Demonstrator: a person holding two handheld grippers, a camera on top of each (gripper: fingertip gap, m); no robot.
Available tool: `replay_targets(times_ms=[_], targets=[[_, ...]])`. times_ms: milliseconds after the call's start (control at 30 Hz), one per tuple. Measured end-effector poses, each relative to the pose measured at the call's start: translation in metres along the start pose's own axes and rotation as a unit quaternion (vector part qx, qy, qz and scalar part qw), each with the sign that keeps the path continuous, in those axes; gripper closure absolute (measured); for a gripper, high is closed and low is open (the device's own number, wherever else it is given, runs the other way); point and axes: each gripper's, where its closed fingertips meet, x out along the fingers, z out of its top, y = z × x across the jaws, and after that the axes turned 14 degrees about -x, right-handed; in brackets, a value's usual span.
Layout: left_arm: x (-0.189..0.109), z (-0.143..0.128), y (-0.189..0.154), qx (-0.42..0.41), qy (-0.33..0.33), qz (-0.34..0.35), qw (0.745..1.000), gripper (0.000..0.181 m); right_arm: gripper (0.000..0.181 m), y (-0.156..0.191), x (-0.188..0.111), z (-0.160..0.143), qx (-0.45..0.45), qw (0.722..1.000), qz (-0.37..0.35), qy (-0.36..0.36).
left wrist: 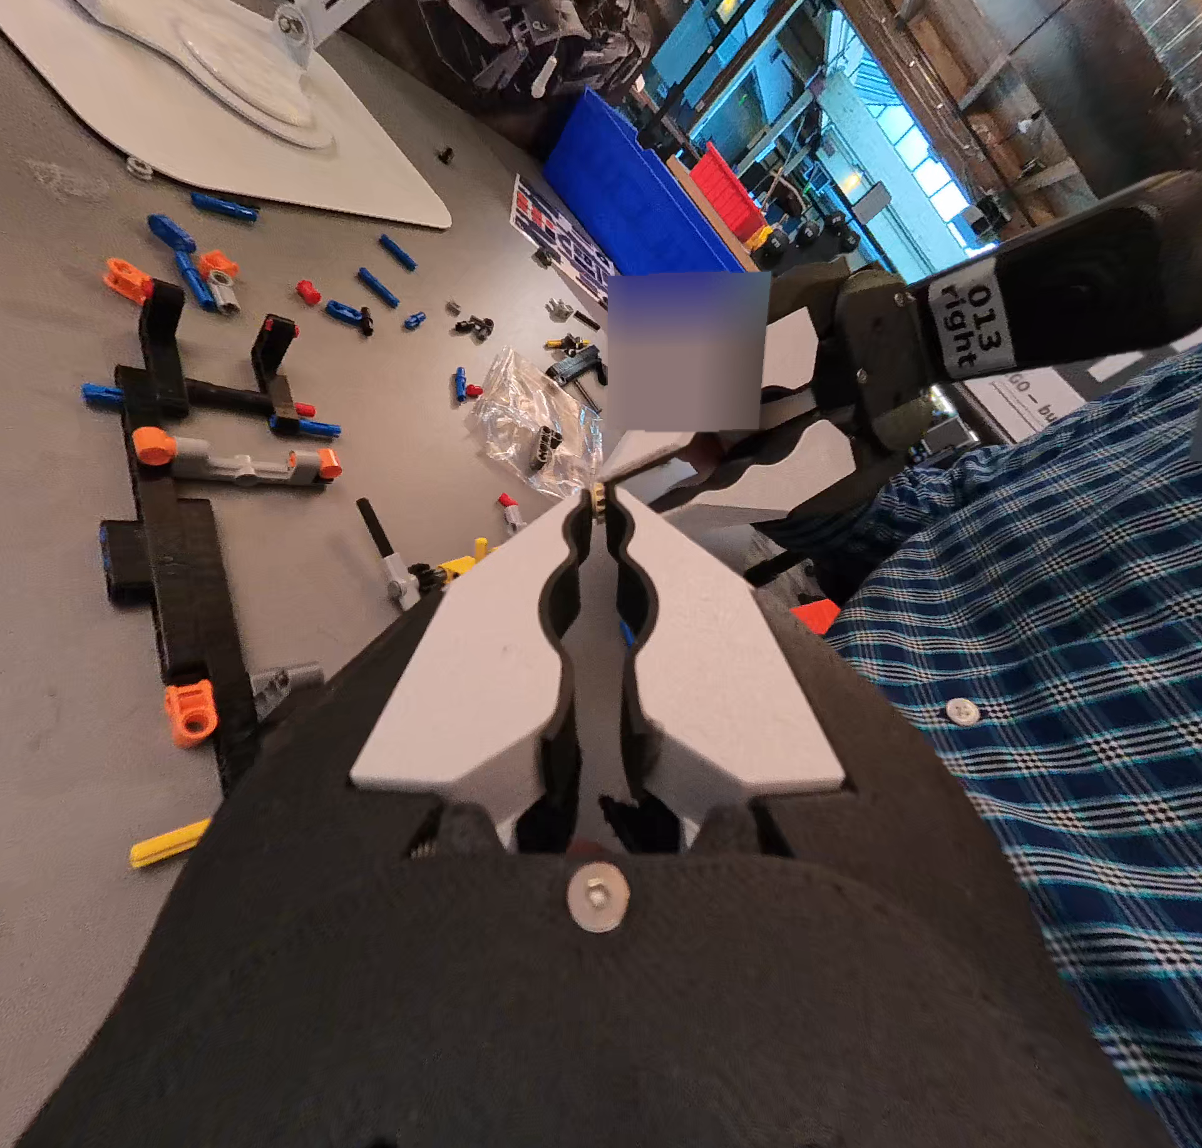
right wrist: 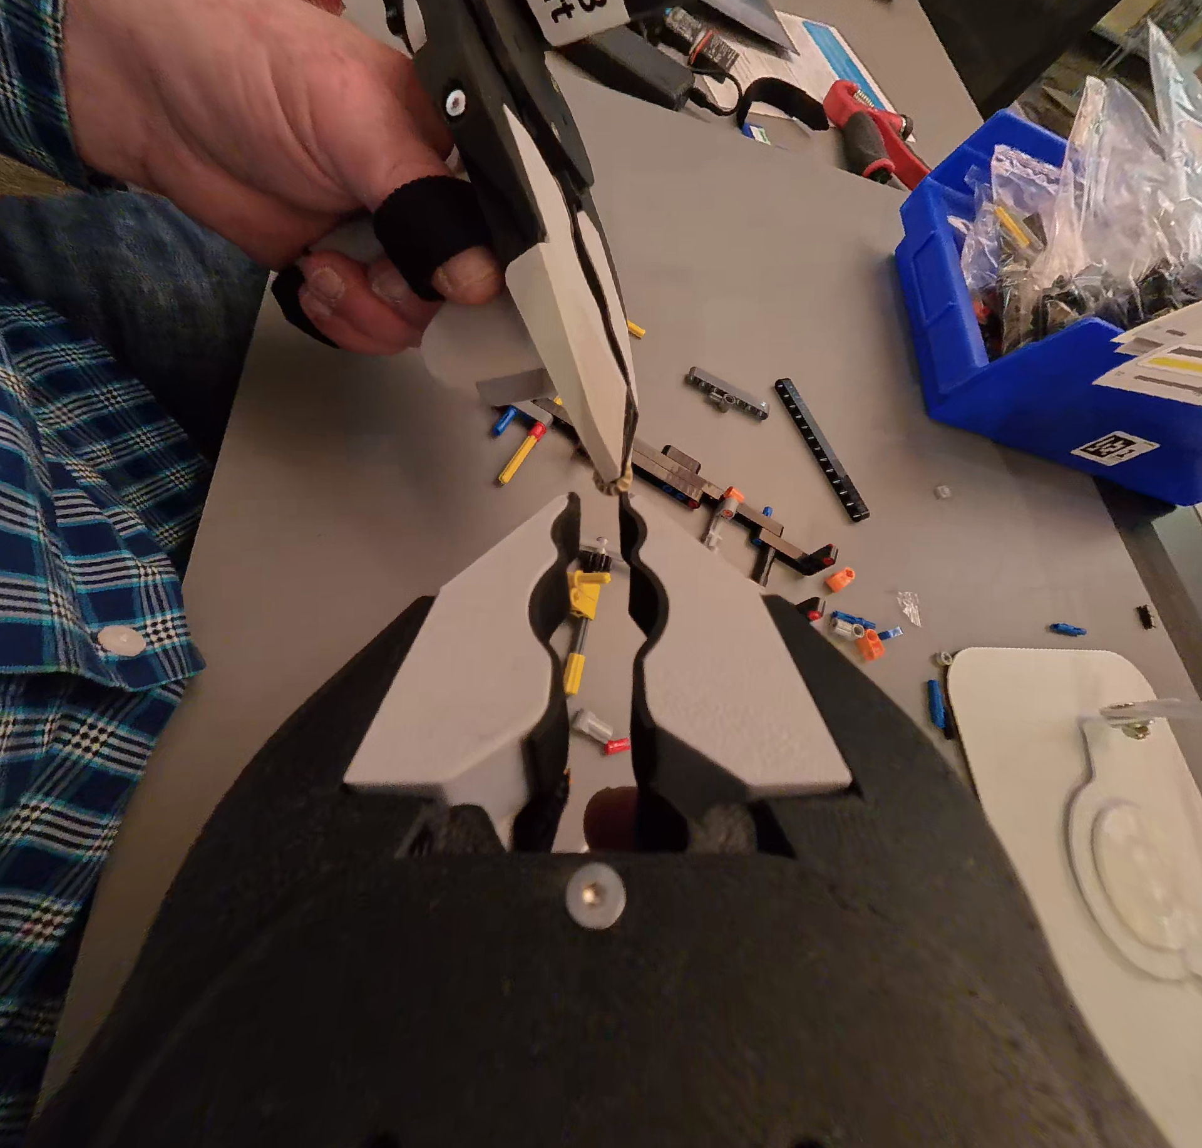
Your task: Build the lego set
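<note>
- Left tool (left wrist: 599, 504), grey-fingered with black wavy pads, pinching a small tan toothed lego gear (left wrist: 598, 502) at its very tips, held above the grey tabletop (left wrist: 58, 596).
- Right tool (right wrist: 598, 498) close to that same tan gear (right wrist: 614, 483), tips slightly parted; whether touching the gear, hard to tell from this angle.
- Long black lego beam assembly with orange and blue connectors (left wrist: 175, 531) lying flat on the tabletop, well apart from both tools.
- Scattered blue, red and yellow lego pins (left wrist: 377, 287) around the assembly.
- Clear crumpled plastic bag (left wrist: 533, 427) lying near the pins.
- Blue plastic bin full of bagged pieces (right wrist: 1015, 368) at the tabletop's far side.
- White flat stand base (left wrist: 260, 154) beside the pins.
</note>
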Motion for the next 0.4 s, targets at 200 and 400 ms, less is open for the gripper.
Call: replay_targets(times_ms=[200,400], targets=[[0.0000,0.0000,0.0015,0.017,-0.004,0.007,1.000,0.180,0.167,-0.0029,0.0002,-0.0039,0.065,0.998,0.016,-0.013],[-0.0004,0.0004,0.0005,0.025,-0.008,0.005,1.000,0.180,0.166,-0.0020,0.0017,-0.0029,0.118,0.992,0.037,-0.034]])
